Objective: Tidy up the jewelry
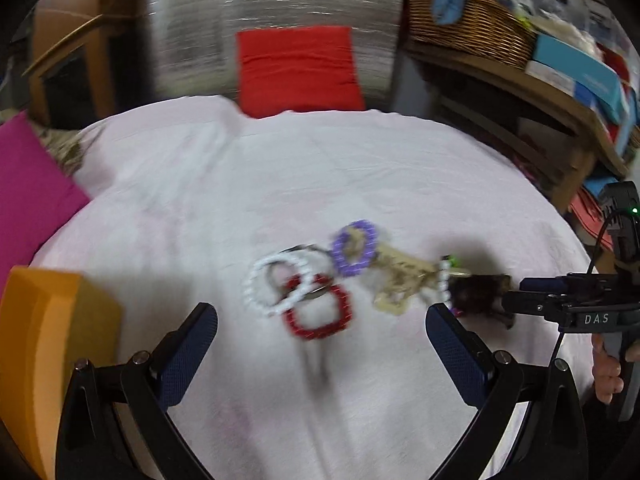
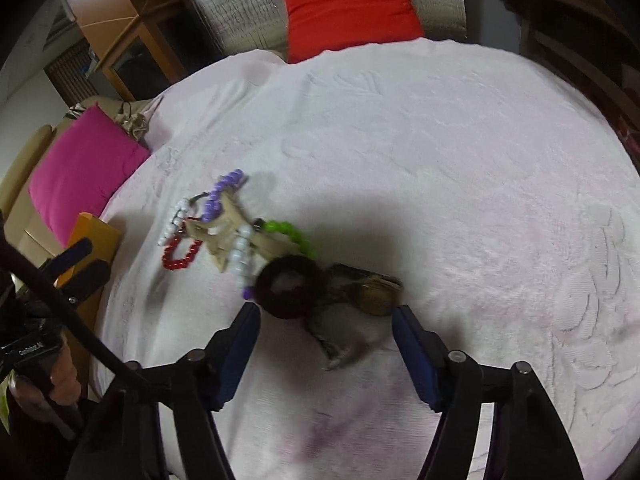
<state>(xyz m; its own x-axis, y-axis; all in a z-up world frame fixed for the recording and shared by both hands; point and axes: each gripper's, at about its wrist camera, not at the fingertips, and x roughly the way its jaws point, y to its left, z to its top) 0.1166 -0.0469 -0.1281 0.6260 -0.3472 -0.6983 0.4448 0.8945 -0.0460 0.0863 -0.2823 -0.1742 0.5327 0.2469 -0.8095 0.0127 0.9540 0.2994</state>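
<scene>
Both grippers wide open, empty, over jewelry pile mid-frame on white cloth (image 1: 200,184).
Left gripper (image 1: 322,326) hovers low before red bracelet (image 1: 318,312); right gripper (image 2: 326,320) straddles dark scrunchie (image 2: 288,286). Only right view shows green bracelet (image 2: 294,236), watch (image 2: 374,294).

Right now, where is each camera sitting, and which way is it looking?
Left wrist: sits on the left gripper, looking forward over the white bedspread at the red bracelet; its own open fingers show, with the right gripper at the side.
Right wrist: sits on the right gripper, looking at the dark fuzzy ring and watch; its own open fingers show, with the left gripper at the left edge.
Both views share: the bracelets, orange box and red cushion.
</scene>
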